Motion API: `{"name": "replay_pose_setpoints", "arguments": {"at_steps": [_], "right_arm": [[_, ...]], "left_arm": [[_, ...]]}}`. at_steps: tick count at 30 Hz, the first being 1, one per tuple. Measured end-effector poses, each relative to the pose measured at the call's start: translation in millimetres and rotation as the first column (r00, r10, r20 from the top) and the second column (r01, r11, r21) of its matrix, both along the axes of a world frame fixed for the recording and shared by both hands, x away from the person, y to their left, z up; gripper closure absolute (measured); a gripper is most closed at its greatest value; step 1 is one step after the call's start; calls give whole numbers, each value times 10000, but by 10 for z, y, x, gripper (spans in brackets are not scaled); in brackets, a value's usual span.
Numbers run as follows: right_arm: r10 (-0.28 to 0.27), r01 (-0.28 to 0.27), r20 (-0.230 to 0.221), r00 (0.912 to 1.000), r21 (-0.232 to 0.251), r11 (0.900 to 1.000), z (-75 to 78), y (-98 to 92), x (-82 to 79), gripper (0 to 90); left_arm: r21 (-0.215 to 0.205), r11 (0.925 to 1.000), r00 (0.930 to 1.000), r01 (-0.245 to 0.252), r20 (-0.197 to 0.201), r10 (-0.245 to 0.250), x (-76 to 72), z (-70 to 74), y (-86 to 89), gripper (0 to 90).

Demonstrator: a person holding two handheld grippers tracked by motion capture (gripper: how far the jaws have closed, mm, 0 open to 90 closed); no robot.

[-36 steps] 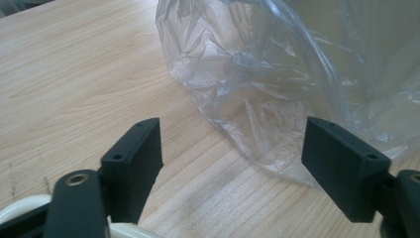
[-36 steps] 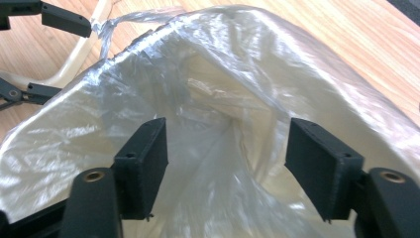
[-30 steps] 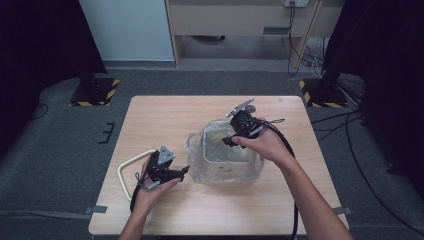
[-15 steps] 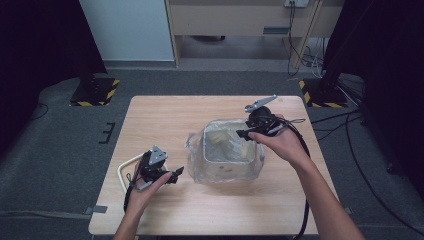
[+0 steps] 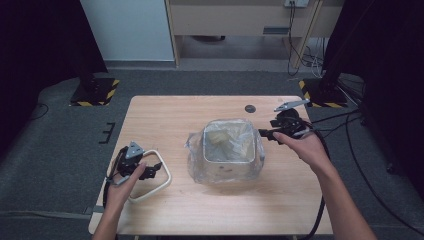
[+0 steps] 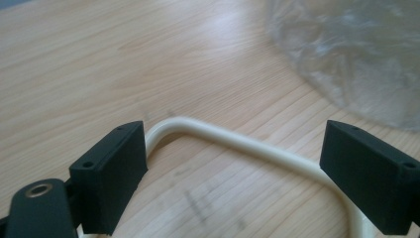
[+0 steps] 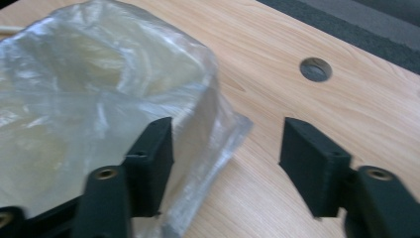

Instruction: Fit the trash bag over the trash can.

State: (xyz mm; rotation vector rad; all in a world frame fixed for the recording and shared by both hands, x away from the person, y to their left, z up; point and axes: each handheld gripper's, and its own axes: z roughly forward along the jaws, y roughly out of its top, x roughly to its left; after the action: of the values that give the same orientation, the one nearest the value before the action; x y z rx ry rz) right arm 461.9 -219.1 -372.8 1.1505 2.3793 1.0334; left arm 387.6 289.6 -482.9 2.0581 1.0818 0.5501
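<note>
Two hand-held grippers are at work, and both stand with jaws apart and nothing pinched. The right hand-held gripper point(image 5: 267, 134) sits at about three o'clock of the bin, its jaws having just been opening; in the right gripper view one jaw lies against the loose skirt of the clear plastic bag point(image 7: 99, 99) without clamping it, and the other stands over bare wood. The left hand-held gripper point(image 5: 150, 172) rests near eight o'clock of the bin, jaws wide — having just opened a little further — over a cream loop point(image 6: 237, 141) that lies flat on the worktop point(image 5: 165, 120) and passes under the gap untouched. Outward from them, the square bin point(image 5: 231, 159) stands mid-worktop with the bag lining it, the film folded over the rim and spread on the wood all round. A small round hole point(image 5: 250, 108) shows in the worktop at one o'clock of the bin. By my reading, the lining step looks about finished and both tools have let go — the next move probably calls for closing the left jaws on the cream loop and bringing it to the bin, with care not to drag the film off the rim.
</note>
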Motion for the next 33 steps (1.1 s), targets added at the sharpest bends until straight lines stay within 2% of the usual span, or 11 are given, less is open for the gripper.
{"name": "replay_pose_setpoints", "arguments": {"at_steps": [5, 7, 9, 12, 15, 19, 24, 27, 29, 31, 33], "right_arm": [[-674, 670, 224, 9975, 173, 9976, -160, -262, -33, 179], [-852, 849, 157, 9962, 208, 9962, -225, -343, -42, 131], [-883, 883, 26, 9961, 93, 9961, -306, -420, -39, 99], [-1061, 1061, -140, 9943, -21, 9944, -442, -518, -52, 116], [-1047, 1046, -313, 9940, -49, 9945, -552, -579, -72, 190], [-990, 992, -541, 9936, 8, 9951, -707, -610, -123, 197], [-1098, 1087, -716, 9914, -194, 9939, -897, -629, -172, 200], [-1126, 1109, -834, 9901, -246, 9935, -963, -626, -188, 199], [-1111, 1095, -869, 9900, -231, 9937, -986, -620, -197, 200], [-1071, 1046, -916, 9900, -318, 9940, -999, -605, -204, 199], [-1048, 1020, -884, 9906, -348, 9942, -1002, -589, -205, 199]], "left_arm": [[256, 9987, 9988, -443, -208, 448, 14, -55, 317, 87], [96, 9974, 9963, -711, -473, 714, 31, -114, 456, 87], [385, 9953, 9933, -887, -704, 912, 36, -153, 542, 101], [447, 9918, 9883, -1197, -894, 1233, 32, -212, 645, 154], [441, 9892, 9844, -1395, -1016, 1433, -1, -236, 697, 204], [441, 9874, 9823, -1523, -1036, 1561, -67, -254, 772, 291], [590, 9837, 9783, -1696, -1102, 1753, -128, -305, 862, 378], [639, 9789, 9729, -1941, -1155, 2004, -155, -333, 904, 421], [376, 9797, 9727, -1967, -1177, 1998, -170, -369, 914, 468], [399, 9820, 9744, -1848, -1225, 1883, -179, -393, 923, 524], [296, 9782, 9712, -2056, -1172, 2076, -193, -396, 929, 580]]}}
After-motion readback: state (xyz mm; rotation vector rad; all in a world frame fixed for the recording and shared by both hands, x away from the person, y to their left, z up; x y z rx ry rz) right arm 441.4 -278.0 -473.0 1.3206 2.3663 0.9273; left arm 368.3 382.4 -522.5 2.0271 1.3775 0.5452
